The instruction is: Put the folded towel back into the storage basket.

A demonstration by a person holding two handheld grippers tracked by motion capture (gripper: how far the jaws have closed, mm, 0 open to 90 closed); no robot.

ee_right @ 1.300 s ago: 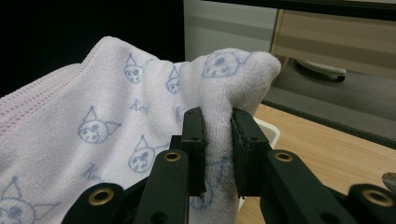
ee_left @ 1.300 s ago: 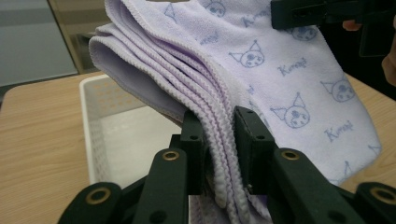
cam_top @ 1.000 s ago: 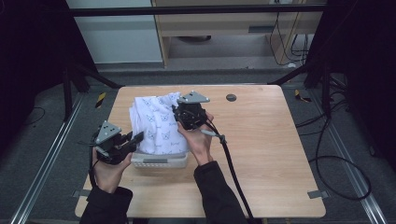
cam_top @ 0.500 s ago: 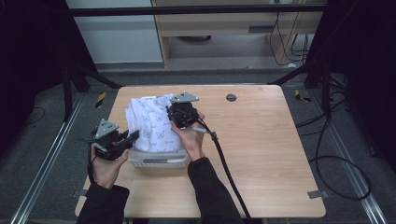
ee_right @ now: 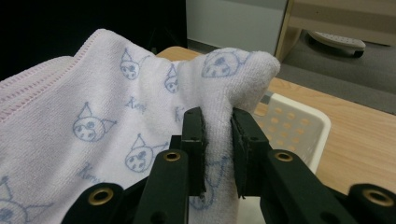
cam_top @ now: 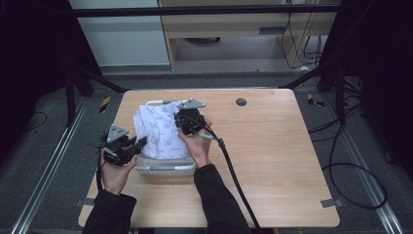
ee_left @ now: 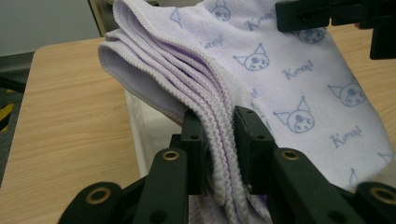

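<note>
A person at a wooden counter (cam_top: 272, 161) holds 2 grippers over a white plastic basket (cam_top: 165, 168), both clamped on a folded lilac towel (cam_top: 158, 129) printed with small cat faces; the left gripper (cam_top: 127, 147) sits at the basket's left side, its fingers (ee_left: 194, 140) pinched on a stack of the towel's stitched edges; the right gripper (cam_top: 187, 121) sits at the towel's upper right, its fingers (ee_right: 194, 140) squeezed on a bunched corner that rises into a rounded hump above them; the towel drapes across the top of the basket, covering most of it, and whether its underside rests on the basket floor cannot be told from the high view; the basket's perforated wall (ee_right: 292, 128) shows beyond the right gripper; a black cable (cam_top: 234, 170) trails from the right gripper toward the counter's near edge.
</note>
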